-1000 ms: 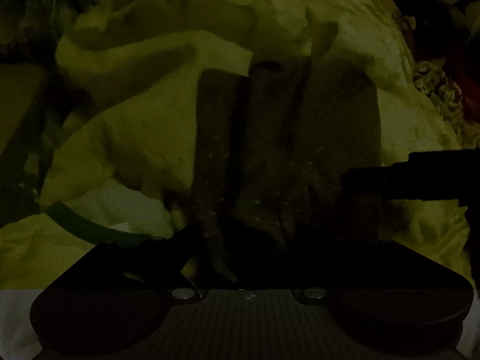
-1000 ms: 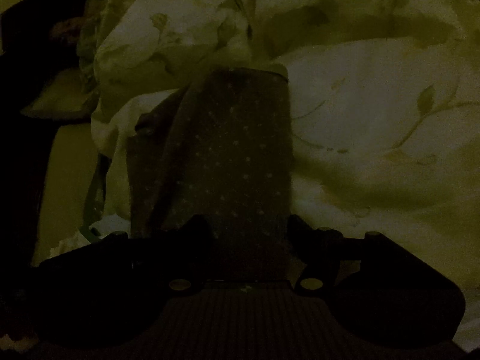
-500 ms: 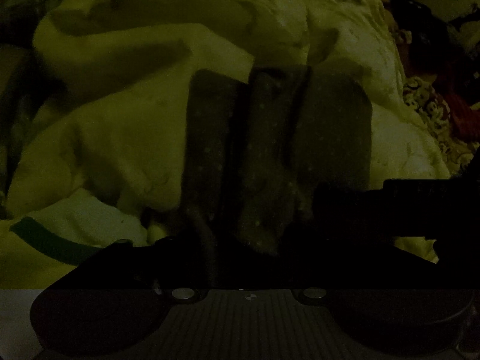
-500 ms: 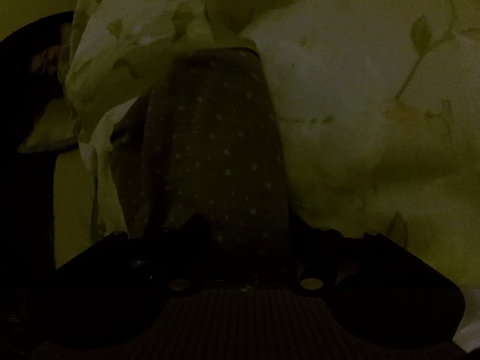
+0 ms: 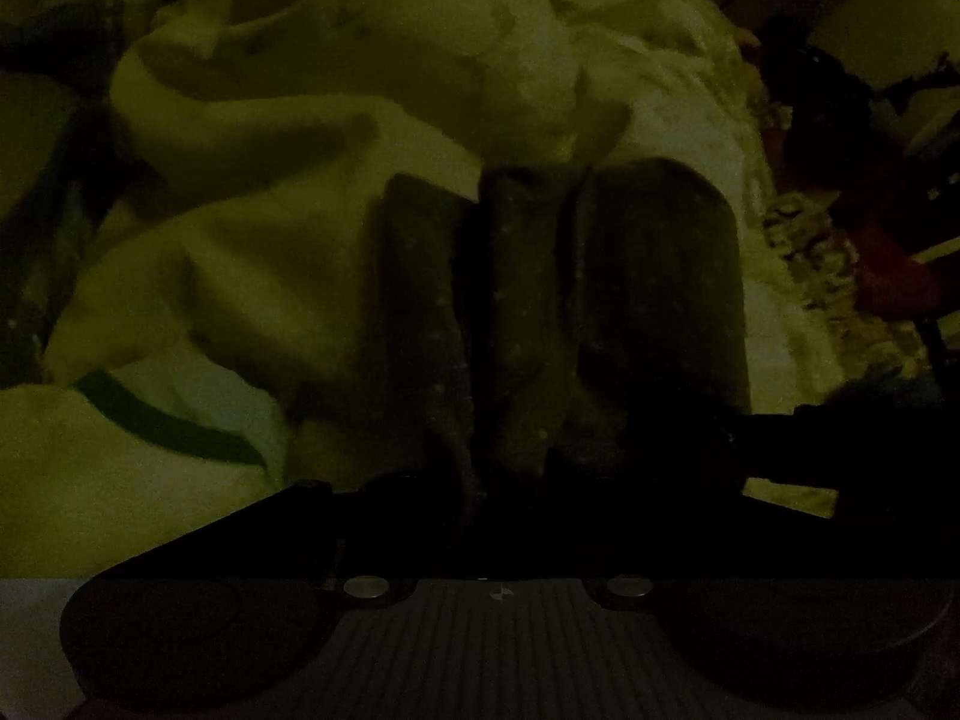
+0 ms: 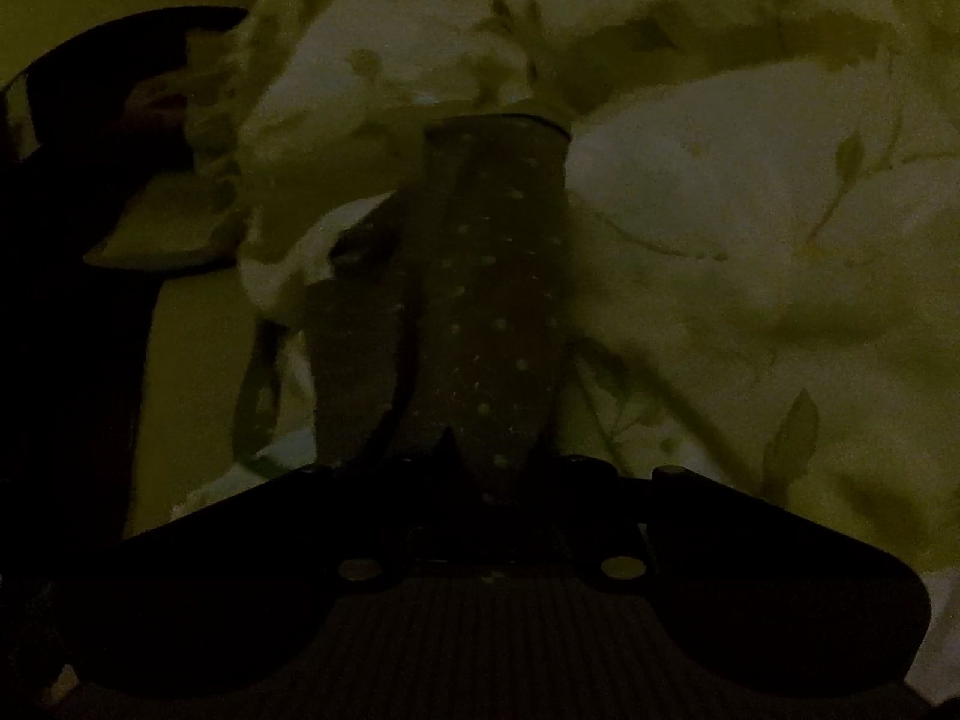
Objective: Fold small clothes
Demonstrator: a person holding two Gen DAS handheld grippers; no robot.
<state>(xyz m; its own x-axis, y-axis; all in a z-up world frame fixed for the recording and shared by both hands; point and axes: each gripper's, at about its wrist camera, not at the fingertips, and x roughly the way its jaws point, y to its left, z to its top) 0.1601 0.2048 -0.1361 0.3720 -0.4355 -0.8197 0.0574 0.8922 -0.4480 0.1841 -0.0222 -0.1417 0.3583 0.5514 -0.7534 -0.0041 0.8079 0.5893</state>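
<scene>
A small dark garment with pale dots (image 5: pixel 540 312) lies in long folds on a pale leaf-print bedcover (image 5: pixel 270 252). The scene is very dim. My left gripper (image 5: pixel 516 480) stands wide over the garment's near end; its jaws are closing, with the cloth between them and no pinch to be seen. In the right wrist view the same dotted garment (image 6: pixel 492 276) runs away from me. My right gripper (image 6: pixel 492 450) is closing on its near end, and the cloth bunches narrow between the fingertips (image 6: pixel 447 444). The right gripper (image 5: pixel 810 444) also shows as a dark bar beside the garment.
A pale cloth with a dark green stripe (image 5: pixel 156 420) lies at the near left. Patterned cloth (image 5: pixel 810 264) and a red thing (image 5: pixel 888 276) lie past the bedcover's right edge. Dark furniture (image 6: pixel 72 240) stands left of the bed.
The right fingertips, which stood apart on either side of the garment, have come together and pinched its near end. Both views have shifted slightly, and the left jaws have narrowed a little.
</scene>
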